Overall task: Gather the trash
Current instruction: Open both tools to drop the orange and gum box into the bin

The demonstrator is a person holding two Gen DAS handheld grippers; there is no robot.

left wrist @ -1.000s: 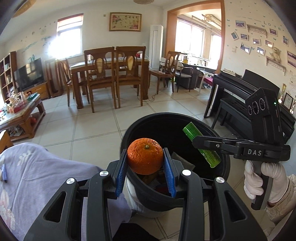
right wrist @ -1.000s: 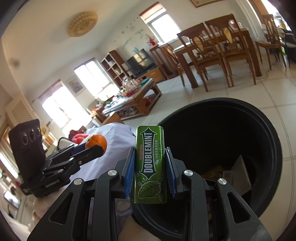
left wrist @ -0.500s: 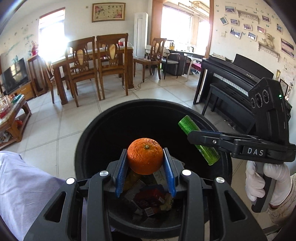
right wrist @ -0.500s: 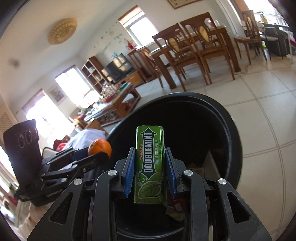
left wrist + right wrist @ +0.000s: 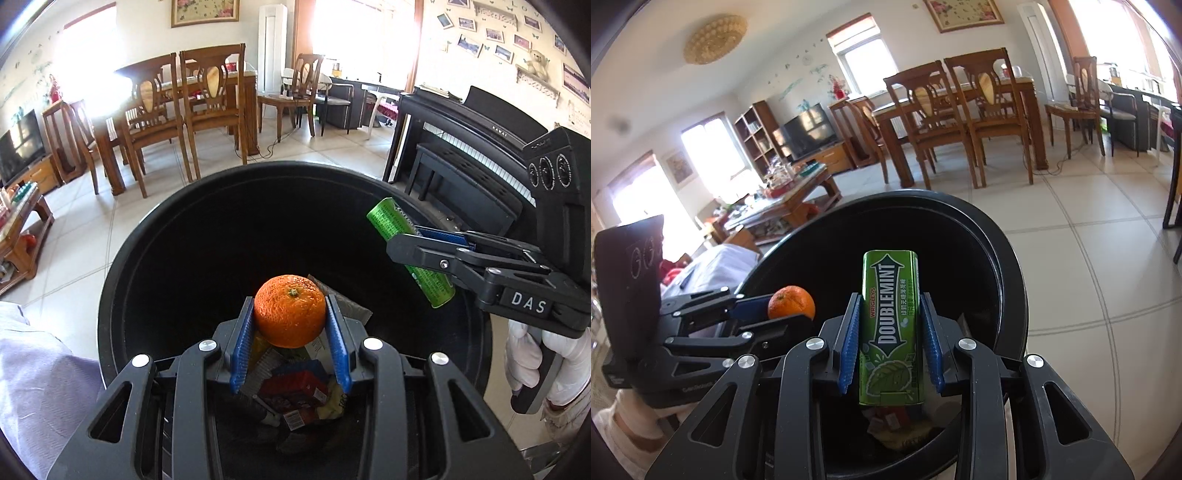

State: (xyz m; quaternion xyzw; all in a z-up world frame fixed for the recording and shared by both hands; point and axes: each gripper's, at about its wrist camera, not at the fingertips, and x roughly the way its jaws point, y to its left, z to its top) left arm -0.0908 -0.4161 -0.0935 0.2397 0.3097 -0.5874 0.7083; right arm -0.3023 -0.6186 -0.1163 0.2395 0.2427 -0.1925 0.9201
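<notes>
I hold both loads above the bin (image 5: 122,280) mouth: left gripper (image 5: 290,345) clamps the orange (image 5: 290,310), right gripper (image 5: 890,343) clamps the gum pack (image 5: 891,332), its long axis running along the fingers.

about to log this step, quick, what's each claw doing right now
Left claw: closed on the orange, over the black bin.
Right claw: closed on the green gum pack, over the same bin.

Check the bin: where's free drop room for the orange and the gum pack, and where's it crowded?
Inside the black bin, the far half toward the dining chairs looks dark and bare. Crowded: packets and wrappers piled under the left gripper holding the orange; right gripper holds the gum pack near the rim.
</notes>
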